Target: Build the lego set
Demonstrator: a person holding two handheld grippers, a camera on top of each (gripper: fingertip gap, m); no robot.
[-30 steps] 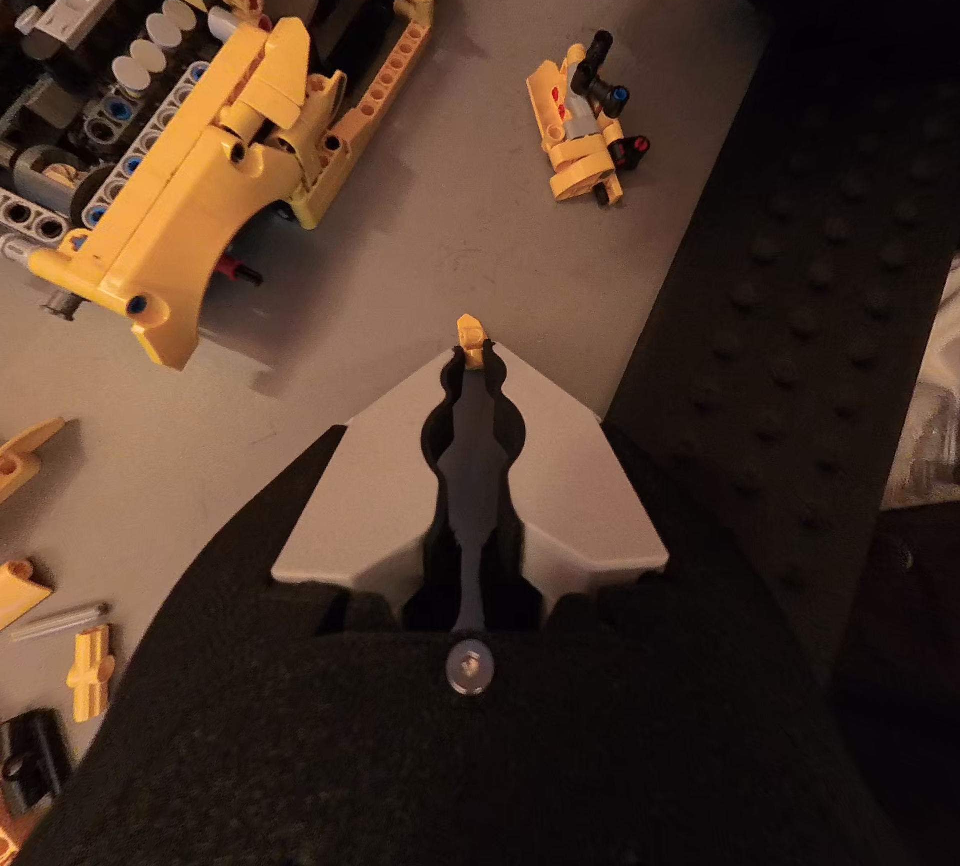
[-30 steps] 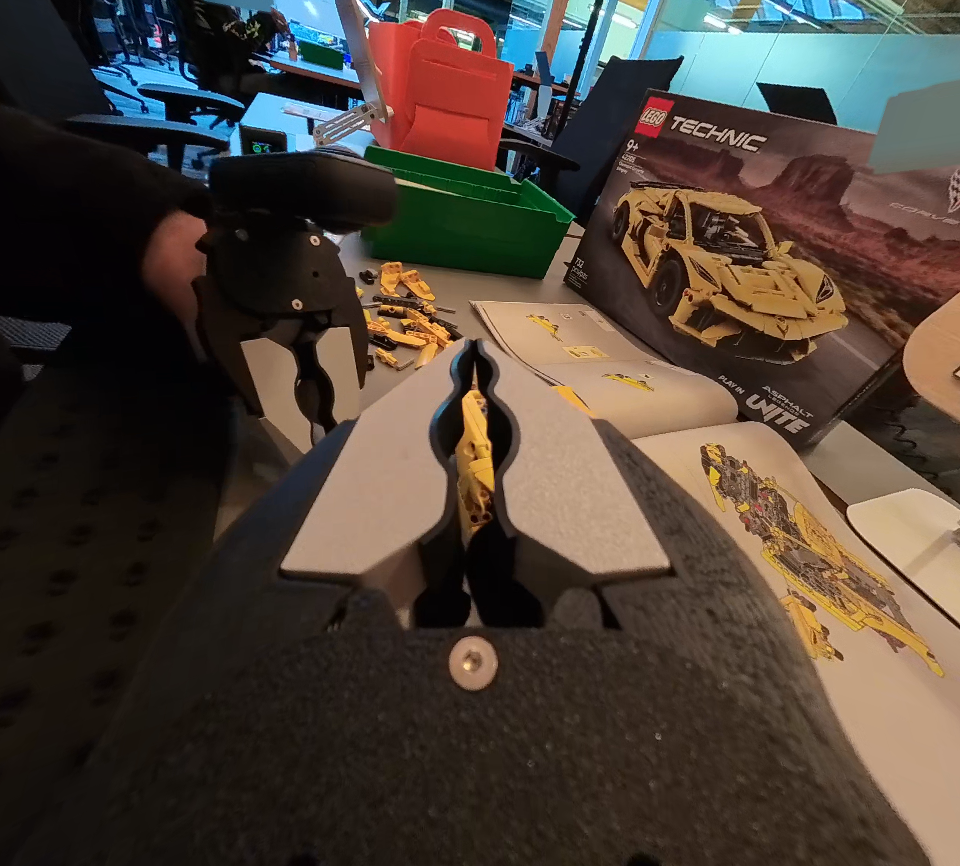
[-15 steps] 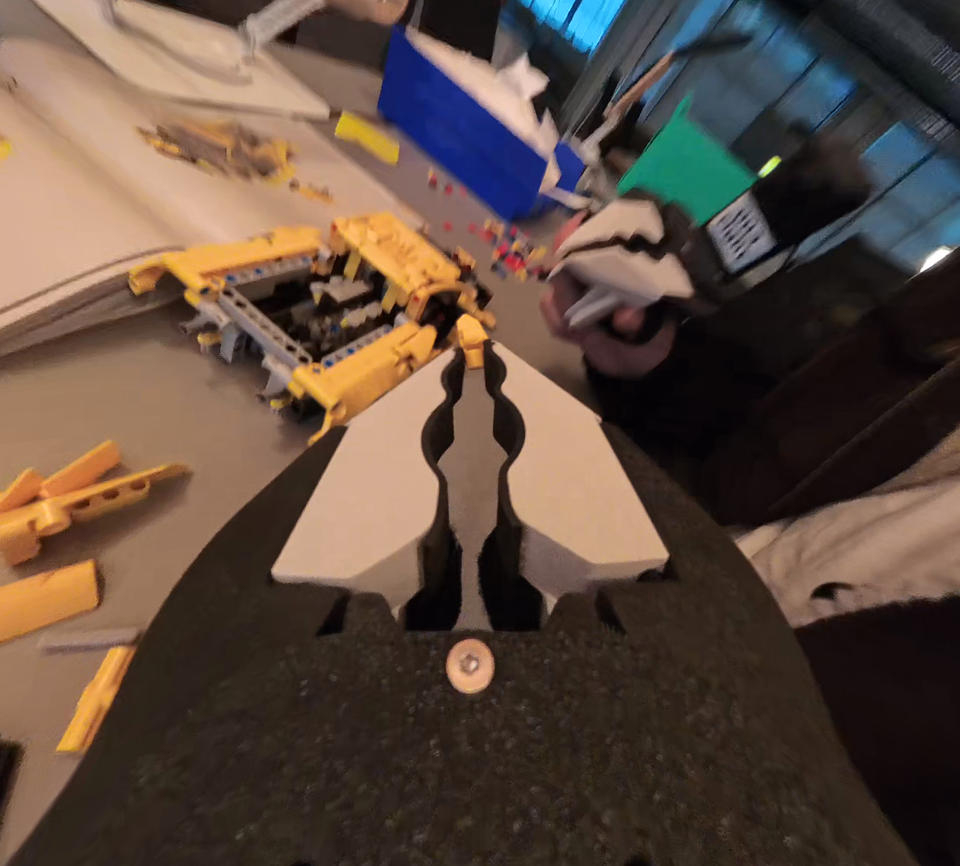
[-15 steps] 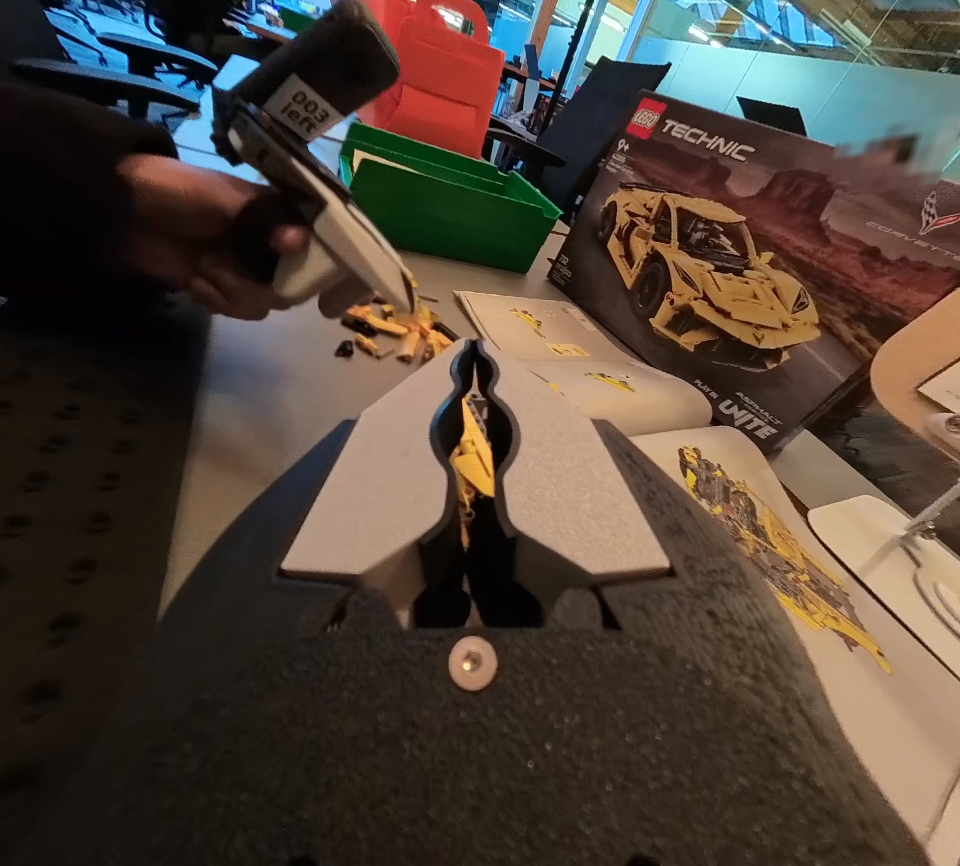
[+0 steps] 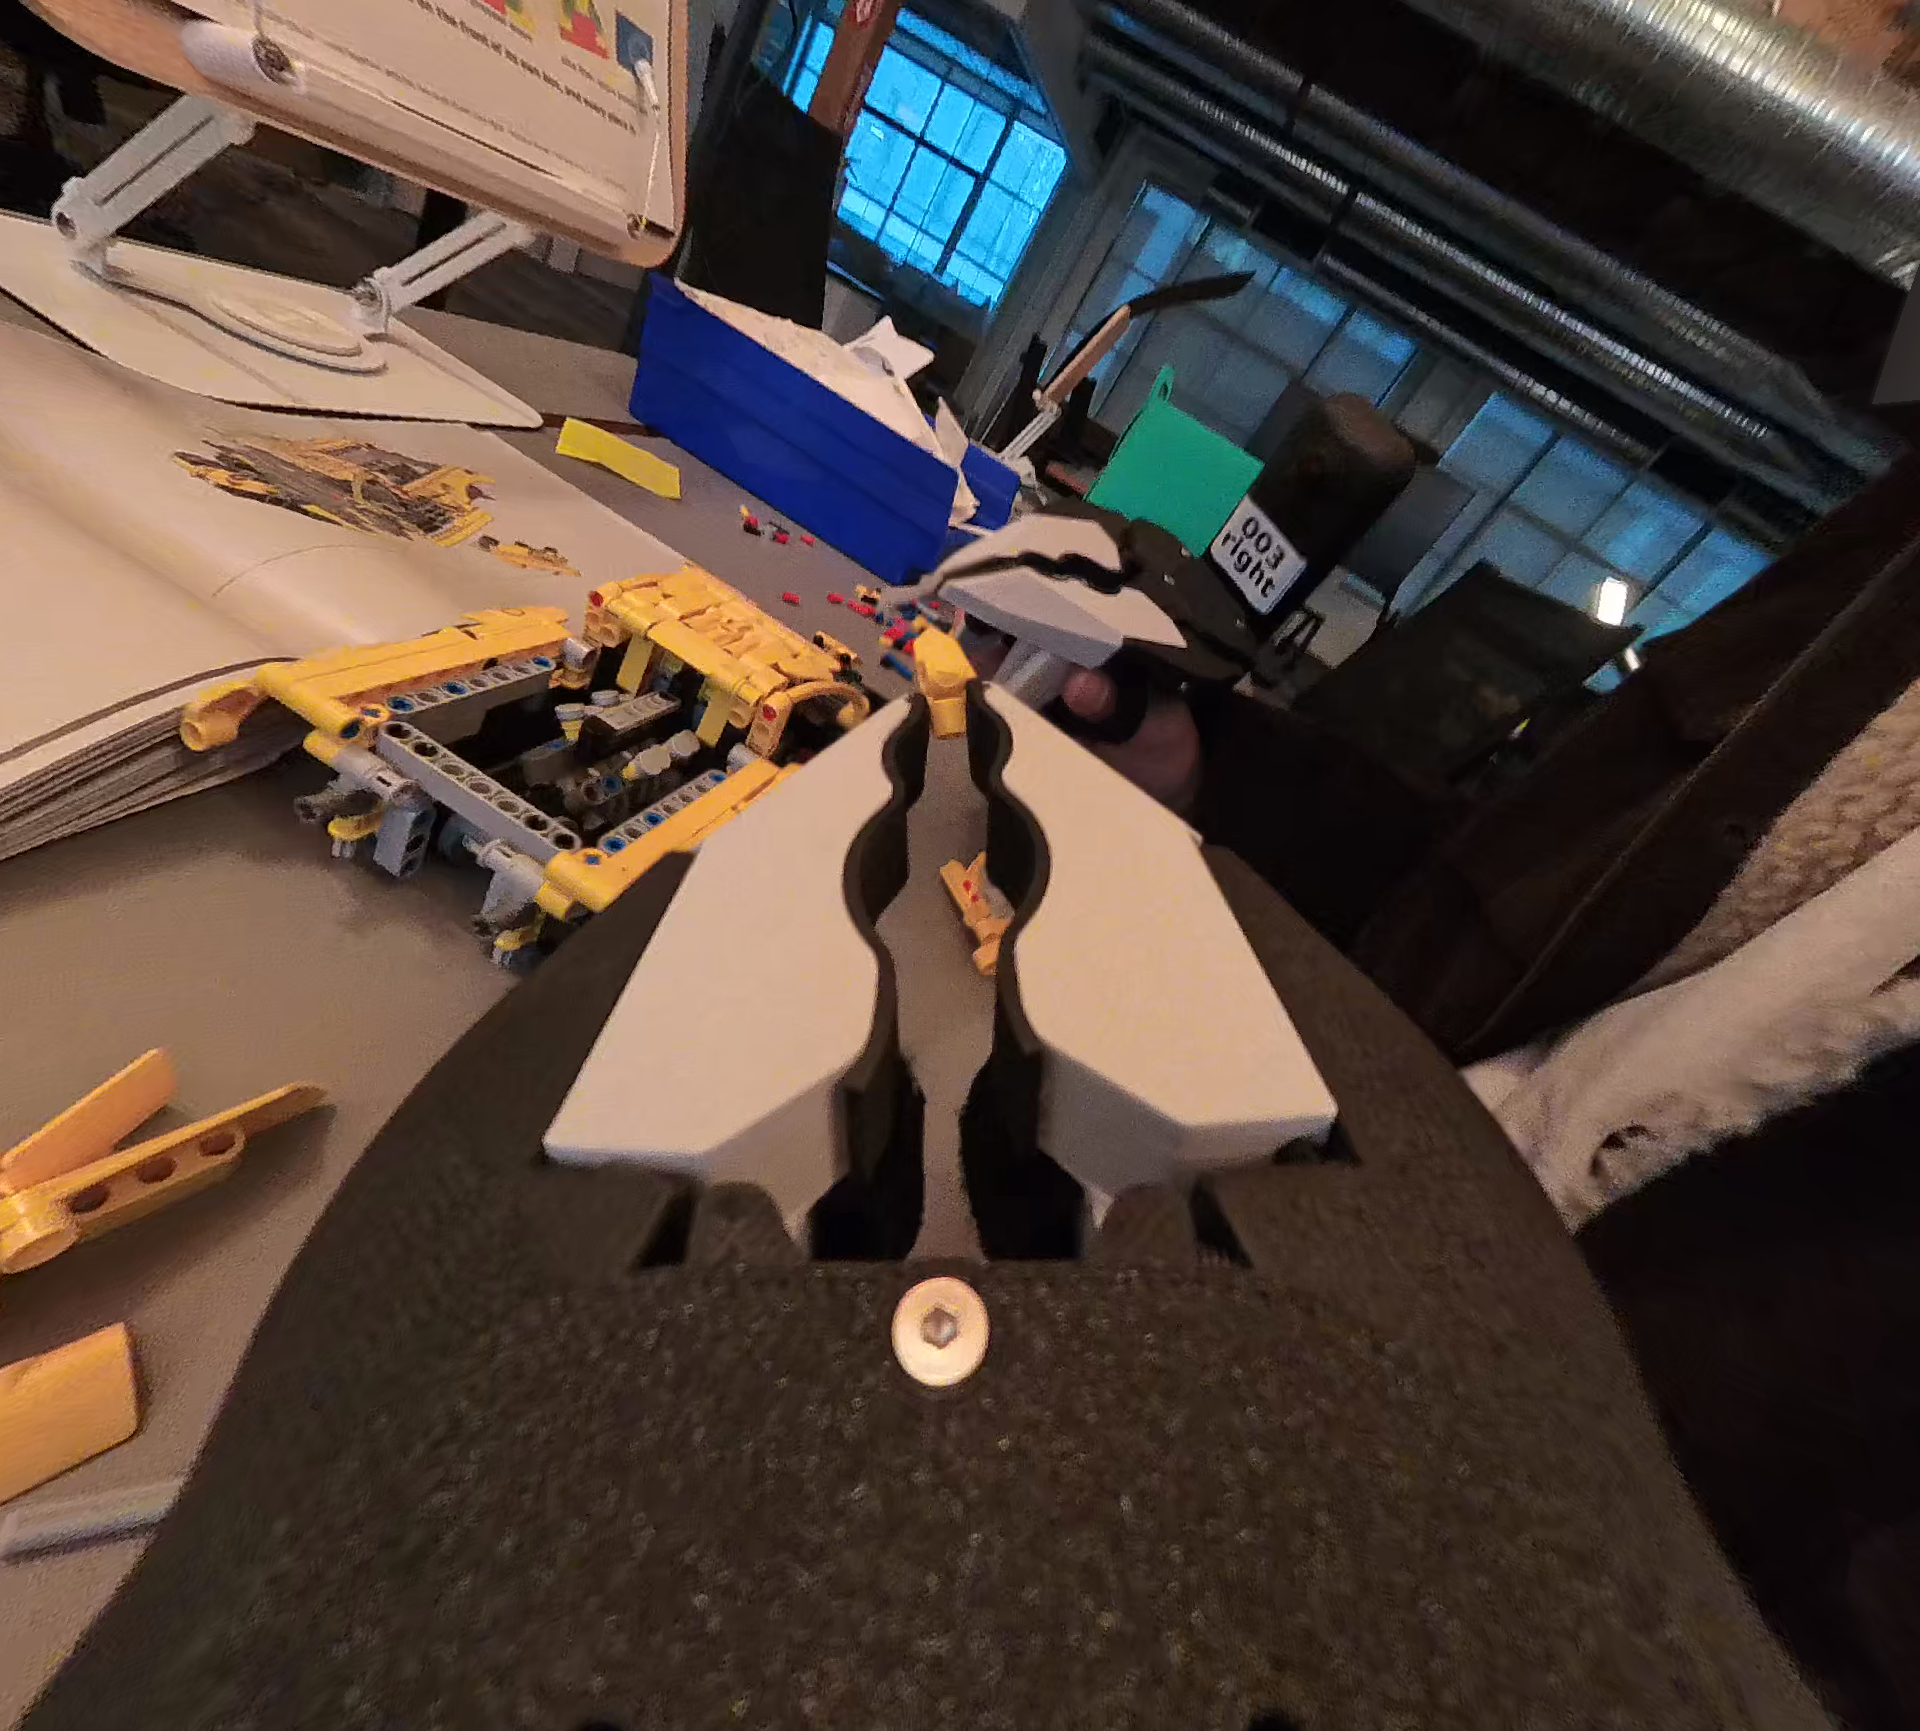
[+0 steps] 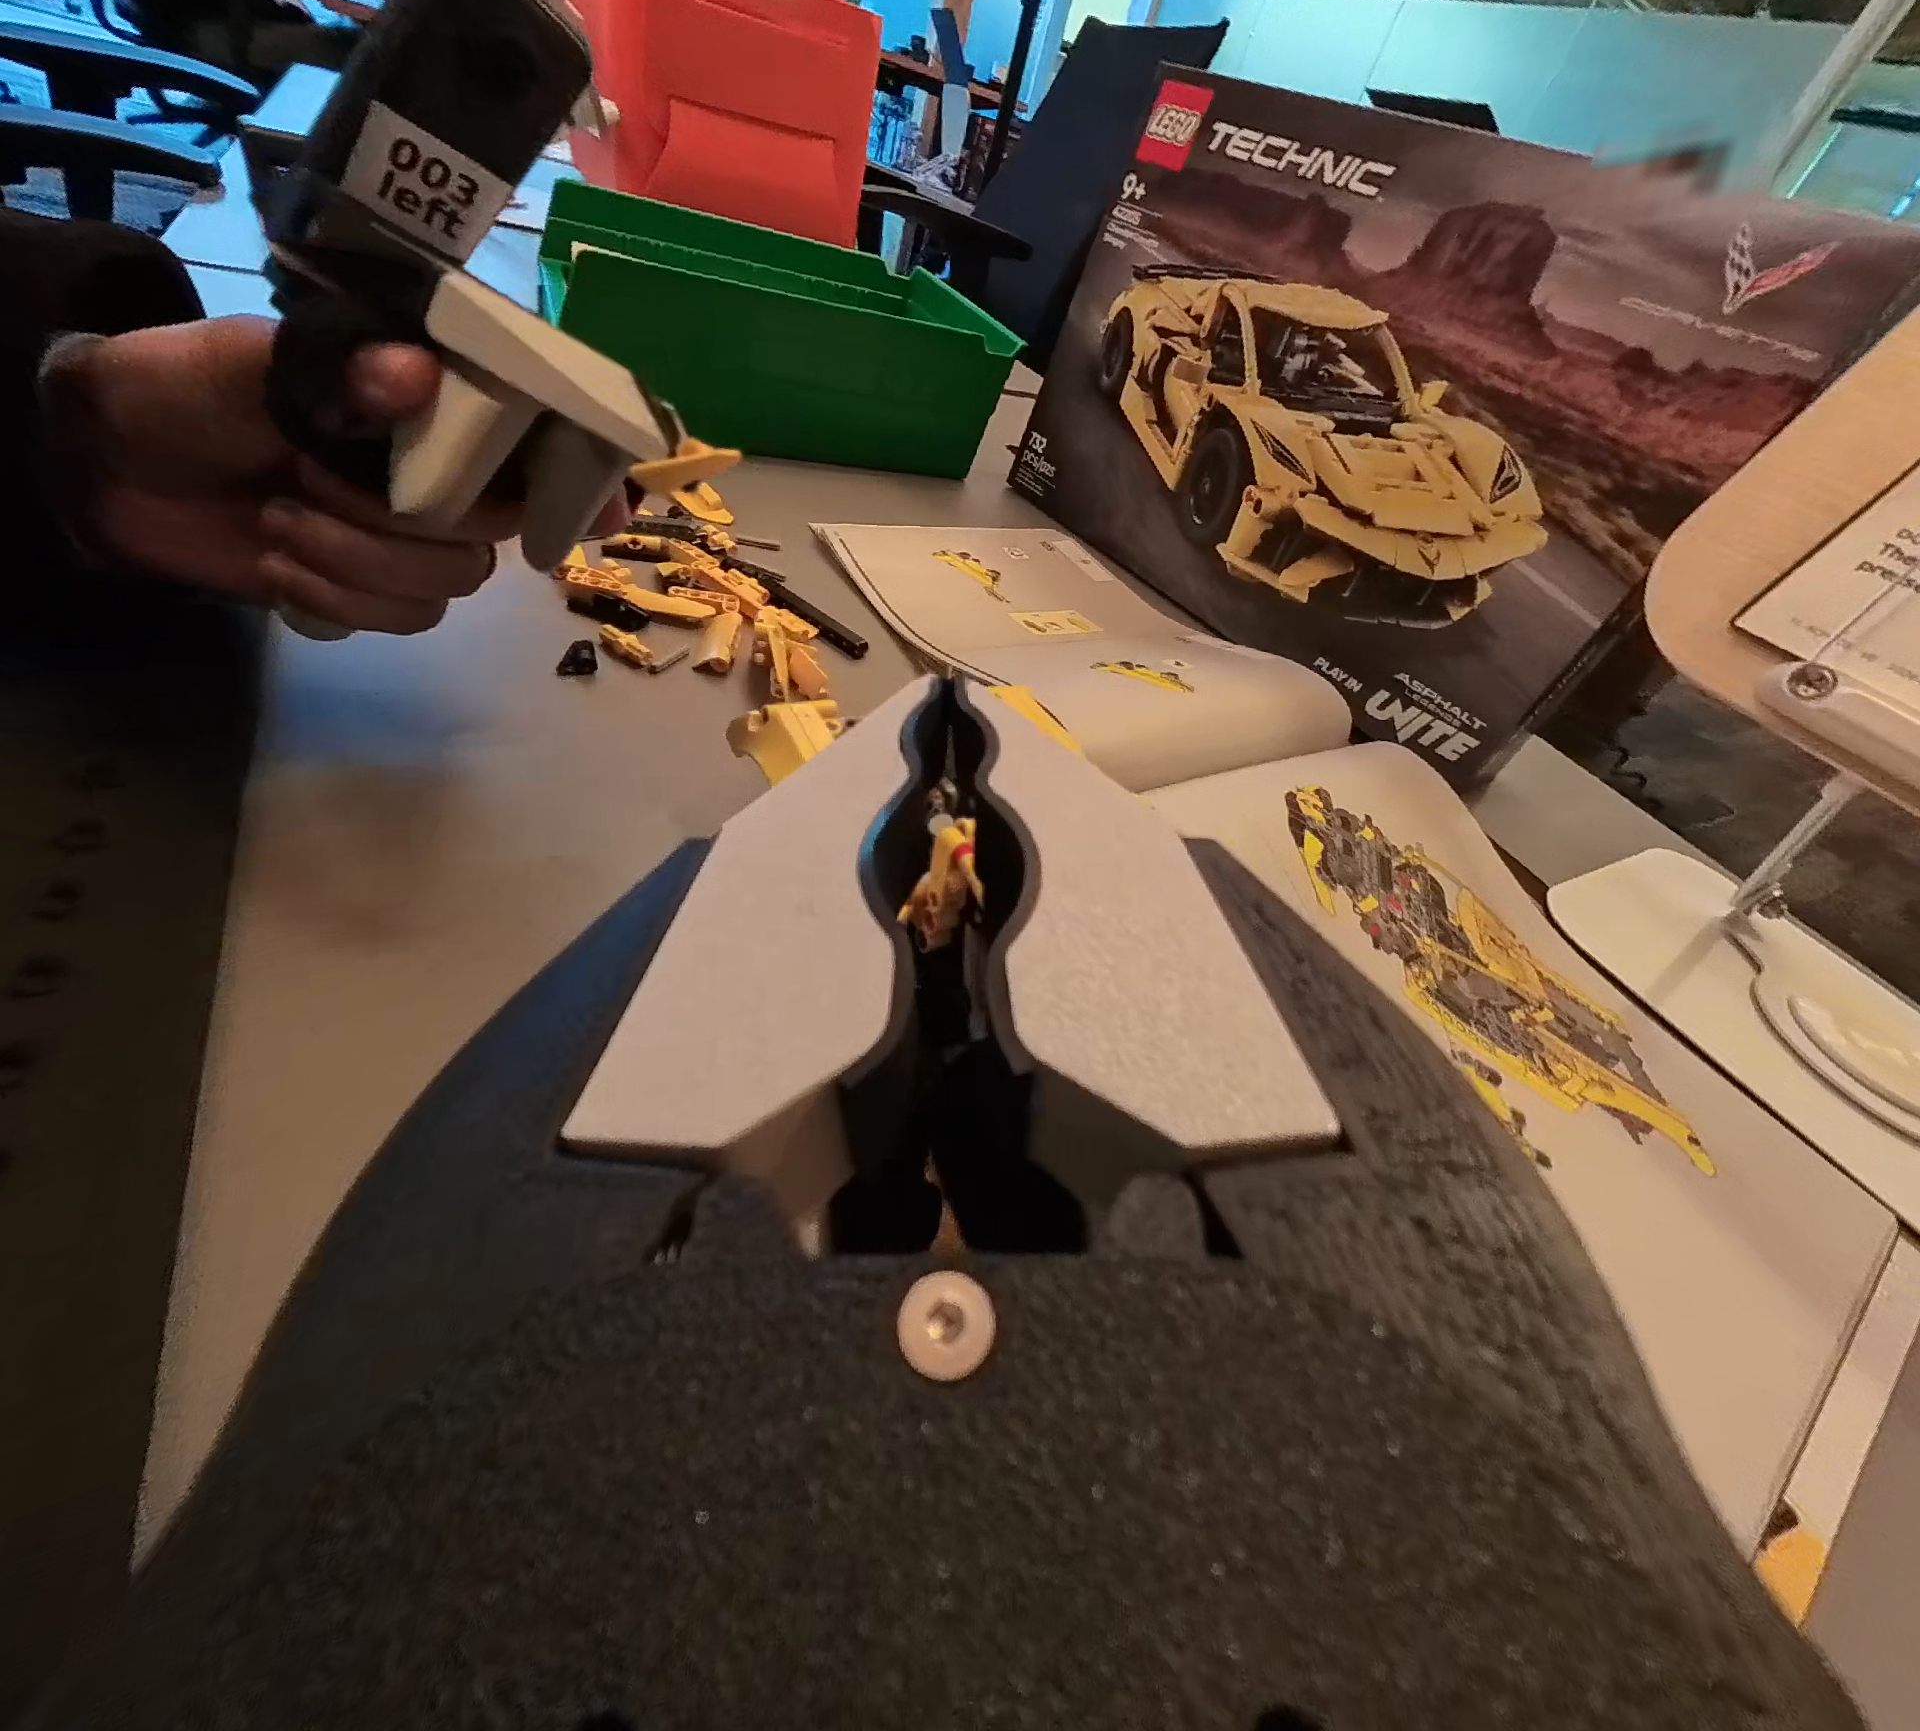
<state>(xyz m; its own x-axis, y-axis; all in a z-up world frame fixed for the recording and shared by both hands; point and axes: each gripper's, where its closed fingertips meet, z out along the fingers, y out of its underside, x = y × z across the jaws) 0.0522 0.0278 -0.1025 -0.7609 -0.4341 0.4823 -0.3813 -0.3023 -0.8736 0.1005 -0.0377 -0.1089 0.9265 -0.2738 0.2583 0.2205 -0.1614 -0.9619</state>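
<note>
The left tongs (image 5: 943,707) are closed to a narrow gap on a small yellow piece (image 5: 941,665) pinched at their very tips, held in the air just right of the half-built car (image 5: 540,746). That car is the landmark: a long open frame of grey holed beams edged with smooth yellow panels, sitting on the grey table (image 5: 187,954). Left of the car and touching its far side lies the thick open instruction book (image 5: 208,559), its pages curving. Beyond the car stands a blue bin (image 5: 790,455) with small red and dark bits scattered before it. Nearer than the car, at the table's left edge, lie flat yellow holed beams (image 5: 135,1162), with bare table between. The right tongs (image 6: 948,725) are pressed nearly together on a small yellow and red assembly (image 6: 943,881) that sits deep in their wavy inner hollow; they hang above the table right of the car, held by a hand. In the right wrist view a heap of loose yellow and black pieces (image 6: 707,601) lies on the table before a green bin (image 6: 769,331), and the set's box (image 6: 1403,393) stands upright behind the book.
</note>
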